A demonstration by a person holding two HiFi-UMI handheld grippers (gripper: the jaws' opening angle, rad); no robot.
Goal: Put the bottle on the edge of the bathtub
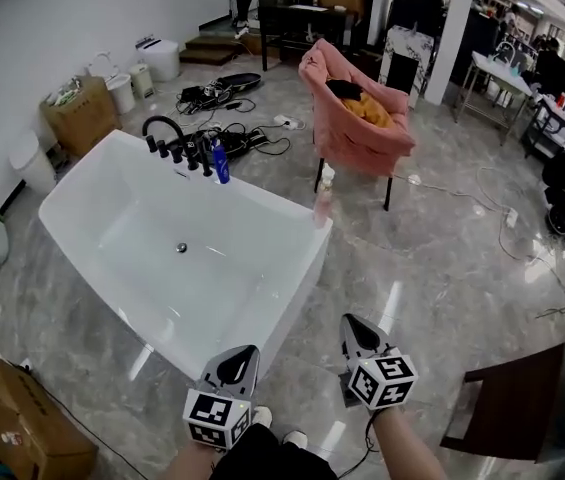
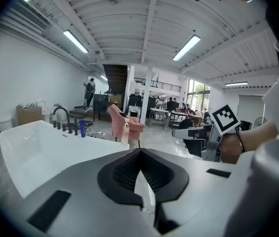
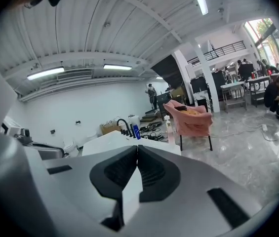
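Note:
A pale pink bottle with a white cap stands upright on the near right corner of the white bathtub's rim. It also shows in the left gripper view and the right gripper view. A blue bottle stands on the far rim beside the black faucet. My left gripper and right gripper hang low at the picture's bottom, well short of the tub's corner. Both are shut and hold nothing, with the jaw tips touching in each gripper view.
A pink armchair with an orange cushion stands behind the tub's right corner. Cables lie on the marble floor past the tub. A cardboard box sits at bottom left and a dark table at bottom right. People and tables fill the far right.

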